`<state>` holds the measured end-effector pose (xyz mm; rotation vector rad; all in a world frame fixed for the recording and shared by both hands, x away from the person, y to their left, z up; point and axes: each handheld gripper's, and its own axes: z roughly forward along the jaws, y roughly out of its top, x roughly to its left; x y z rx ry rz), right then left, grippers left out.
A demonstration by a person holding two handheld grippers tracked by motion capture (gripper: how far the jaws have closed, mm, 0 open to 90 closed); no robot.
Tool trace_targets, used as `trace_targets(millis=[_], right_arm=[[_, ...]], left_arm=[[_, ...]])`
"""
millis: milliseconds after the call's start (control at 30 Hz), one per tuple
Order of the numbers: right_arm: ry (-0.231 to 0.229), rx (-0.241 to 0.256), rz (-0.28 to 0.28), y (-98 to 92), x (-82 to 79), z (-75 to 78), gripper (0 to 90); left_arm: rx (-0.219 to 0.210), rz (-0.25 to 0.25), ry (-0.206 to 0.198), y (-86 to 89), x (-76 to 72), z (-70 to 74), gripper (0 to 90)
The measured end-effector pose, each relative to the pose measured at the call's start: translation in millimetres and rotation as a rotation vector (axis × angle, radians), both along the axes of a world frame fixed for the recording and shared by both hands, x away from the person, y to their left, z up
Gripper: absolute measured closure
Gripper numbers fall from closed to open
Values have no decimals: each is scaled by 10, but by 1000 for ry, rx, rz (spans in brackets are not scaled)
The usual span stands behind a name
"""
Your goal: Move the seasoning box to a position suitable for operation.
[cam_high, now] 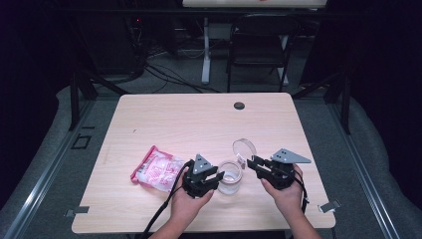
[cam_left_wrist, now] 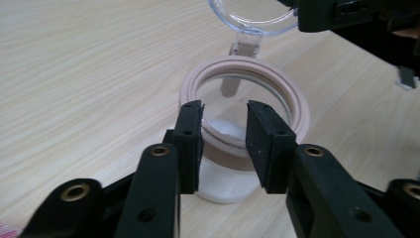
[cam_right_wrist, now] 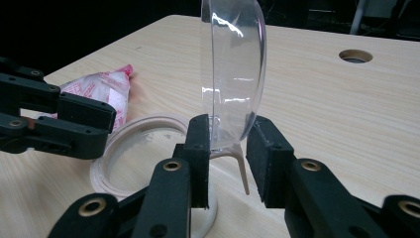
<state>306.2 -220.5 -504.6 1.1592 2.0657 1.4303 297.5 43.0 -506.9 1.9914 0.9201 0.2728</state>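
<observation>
A clear jar (cam_high: 230,177) with a pale pink rim (cam_left_wrist: 297,106) stands near the table's front edge. Its hinged clear lid (cam_high: 244,148) is swung up and stands on edge behind the mouth. My right gripper (cam_high: 253,163) is shut on the lower edge of the lid (cam_right_wrist: 233,64), one jaw on each face. My left gripper (cam_high: 216,178) is open at the jar's near side, and the near part of the rim shows between its jaws (cam_left_wrist: 225,106). Some white stuff lies in the jar's bottom.
A pink and white bag (cam_high: 157,169) lies flat on the table left of the left hand. A round cable hole (cam_high: 239,105) sits at the table's far edge. Behind the table, a black chair (cam_high: 259,45) stands on the floor.
</observation>
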Motion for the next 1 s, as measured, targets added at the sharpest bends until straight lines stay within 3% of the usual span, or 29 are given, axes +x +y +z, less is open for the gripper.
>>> trace_targets(millis=[333, 500, 800, 1000], right_arm=[[1, -3, 4, 2, 24, -11, 694], [3, 1, 0, 7, 58, -12, 707], [7, 3, 5, -1, 115, -17, 690], [2, -37, 6, -32, 55, -44, 648]], left_arm=[[1, 39, -50, 235, -60, 152, 605], [28, 49, -87, 386, -111, 198, 596], [30, 87, -89, 689, -126, 176, 585], [44, 112, -88, 929, -134, 116, 577]])
